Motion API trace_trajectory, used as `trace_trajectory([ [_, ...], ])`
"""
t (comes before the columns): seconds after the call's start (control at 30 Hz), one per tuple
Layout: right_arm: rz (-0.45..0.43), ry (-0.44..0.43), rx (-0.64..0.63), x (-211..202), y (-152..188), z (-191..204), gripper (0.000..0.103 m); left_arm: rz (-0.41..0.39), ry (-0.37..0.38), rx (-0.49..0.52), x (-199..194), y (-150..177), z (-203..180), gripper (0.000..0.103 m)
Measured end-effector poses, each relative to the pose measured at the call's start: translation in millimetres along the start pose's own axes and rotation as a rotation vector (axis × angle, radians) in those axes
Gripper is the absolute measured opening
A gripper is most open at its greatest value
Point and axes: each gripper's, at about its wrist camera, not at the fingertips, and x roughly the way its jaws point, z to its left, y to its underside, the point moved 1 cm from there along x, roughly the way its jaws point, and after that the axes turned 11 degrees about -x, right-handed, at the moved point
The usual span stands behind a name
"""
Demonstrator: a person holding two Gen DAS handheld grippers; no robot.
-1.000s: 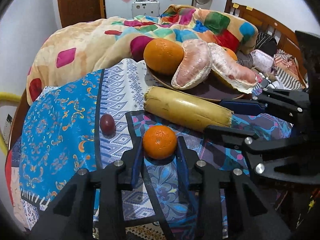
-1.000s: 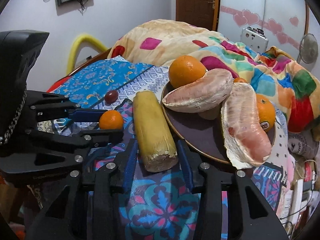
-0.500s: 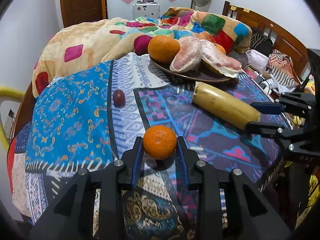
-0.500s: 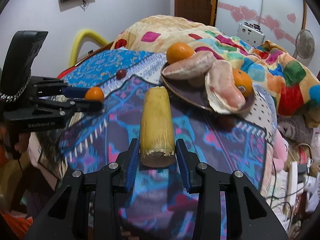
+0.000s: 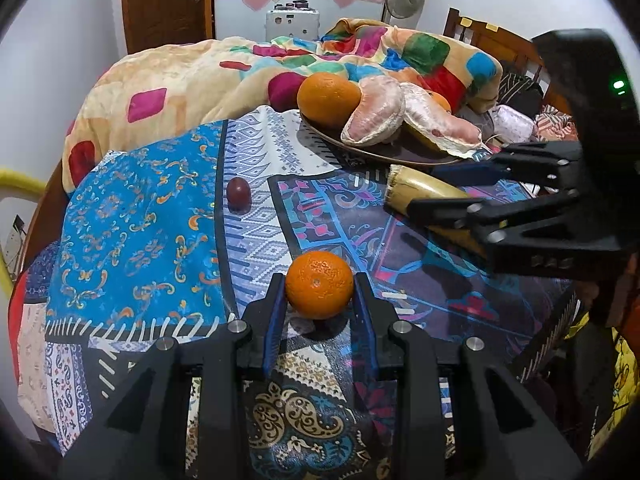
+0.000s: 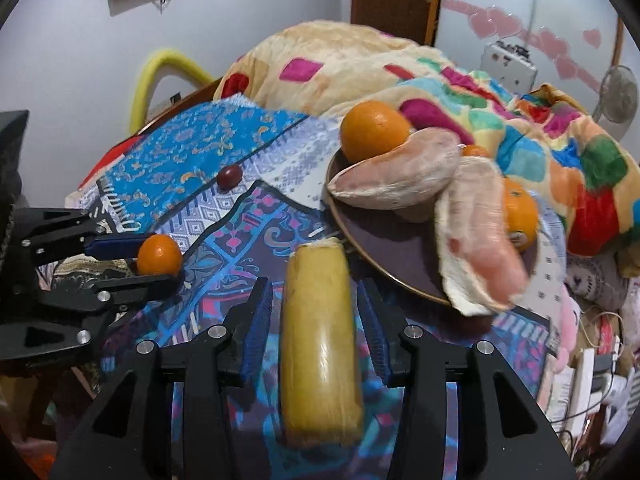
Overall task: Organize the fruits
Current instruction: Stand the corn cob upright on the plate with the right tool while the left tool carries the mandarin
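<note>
Left gripper (image 5: 319, 300) pinching small orange (image 5: 319, 285) above patterned cloth (image 5: 132, 232). Right gripper (image 6: 316, 312) spread around yellow corn cob (image 6: 318, 344) — no contact; long axis along fingers, far end toward plate (image 6: 384, 256). Orange sticker (image 6: 519, 237) unreadable.

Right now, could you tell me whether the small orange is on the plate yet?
No: the small orange is held in the left gripper, apart from the plate.

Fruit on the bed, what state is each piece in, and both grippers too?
Small orange: gripped, off the cloth.
Yellow cob: between the right fingers; gaps at both sides.
Left gripper: shut on the small orange.
Right gripper: open.
Plum: loose on the cloth.
Plate: loaded with fruit.
</note>
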Motion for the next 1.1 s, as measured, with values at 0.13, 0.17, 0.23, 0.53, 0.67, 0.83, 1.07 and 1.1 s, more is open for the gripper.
trace_trajectory([
  [0.13,-0.003,0.011,0.013,1.7,3.8,-2.3,0.035,-0.003,0.005,-0.009,1.6,-2.6,3.4,0.033],
  [0.17,-0.013,0.006,0.031,-1.3,5.4,-4.5,0.035,-0.003,0.005,-0.013,2.0,-3.8,4.1,0.033],
  [0.23,-0.038,0.009,0.050,-10.2,8.3,-7.6,0.035,-0.007,0.007,-0.020,1.4,-6.5,4.4,0.033],
  [0.53,-0.192,0.104,0.090,-73.7,11.1,-24.3,0.035,-0.070,0.020,-0.031,-17.3,-23.0,-3.5,0.033],
  [0.67,-0.241,0.126,0.108,-90.4,6.6,-33.4,0.035,-0.097,0.031,-0.038,-23.8,-31.4,-9.8,0.033],
  [0.83,-0.266,0.137,0.117,-91.2,-5.7,-43.8,0.035,-0.116,0.046,-0.040,-25.7,-41.6,-15.3,0.033],
  [1.07,-0.245,0.132,0.126,-62.2,-20.2,-55.6,0.035,-0.105,0.059,-0.020,-17.5,-45.7,-20.2,0.033],
  [1.1,-0.236,0.131,0.130,-56.4,-20.9,-57.9,0.035,-0.103,0.054,-0.014,-15.9,-45.4,-20.8,0.033],
])
